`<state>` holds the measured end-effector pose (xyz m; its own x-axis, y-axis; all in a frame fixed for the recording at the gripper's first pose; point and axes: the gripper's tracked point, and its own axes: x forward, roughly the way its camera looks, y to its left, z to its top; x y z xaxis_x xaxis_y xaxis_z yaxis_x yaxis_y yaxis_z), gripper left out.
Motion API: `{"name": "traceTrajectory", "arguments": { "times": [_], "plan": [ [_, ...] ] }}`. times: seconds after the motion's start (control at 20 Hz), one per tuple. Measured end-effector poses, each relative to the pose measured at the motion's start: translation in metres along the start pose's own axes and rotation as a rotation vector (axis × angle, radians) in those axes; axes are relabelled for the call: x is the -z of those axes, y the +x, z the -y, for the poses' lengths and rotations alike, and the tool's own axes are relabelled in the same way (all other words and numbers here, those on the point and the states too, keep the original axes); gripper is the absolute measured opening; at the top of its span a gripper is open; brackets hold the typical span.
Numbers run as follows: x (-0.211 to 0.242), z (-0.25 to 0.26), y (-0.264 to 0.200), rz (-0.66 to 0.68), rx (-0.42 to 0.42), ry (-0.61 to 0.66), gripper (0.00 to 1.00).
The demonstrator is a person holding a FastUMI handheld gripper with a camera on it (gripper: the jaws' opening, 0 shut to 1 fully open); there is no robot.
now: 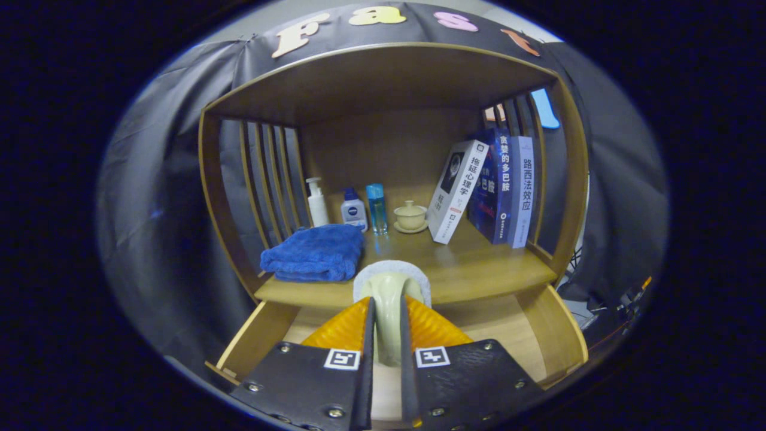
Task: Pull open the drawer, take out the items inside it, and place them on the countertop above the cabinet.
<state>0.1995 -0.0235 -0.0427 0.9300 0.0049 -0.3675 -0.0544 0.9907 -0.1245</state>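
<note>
Gripping a pale cream brush (388,299) by its handle, the tongs (388,317) were closed on it, both orange fingers (344,328) pressing its sides, and we saw its white, fuzzy head rising just past the fingertips at twelve o'clock. Below and around the fingers lay the pulled-out wooden drawer (556,335), its light side walls spreading to eight and four o'clock; what else lay inside it we could not tell, since the tongs hid much of its floor. Just beyond the brush head ran the front edge of the table (479,272) atop the cabinet. On it, at about eleven o'clock, sat a folded blue towel (314,252). Farther back stood a white pump bottle (316,202), a small white bottle with a blue cap (353,209) and a clear blue bottle (376,208) in a row, then a lidded cream cup on a saucer (410,216) near twelve. At one o'clock a white book (456,190) leaned against upright dark blue books (508,188). A wooden hutch (371,78) with slatted sides arched over all of it.
</note>
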Motion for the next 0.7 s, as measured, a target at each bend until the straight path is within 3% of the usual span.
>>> {"name": "traceTrajectory", "arguments": {
  "times": [0.5,0.7],
  "plan": [
    [0.011,0.022,0.072,-0.039,0.095,-0.011,0.2],
    [0.006,0.022,0.106,-0.038,0.082,0.012,0.2]
  ]
}}
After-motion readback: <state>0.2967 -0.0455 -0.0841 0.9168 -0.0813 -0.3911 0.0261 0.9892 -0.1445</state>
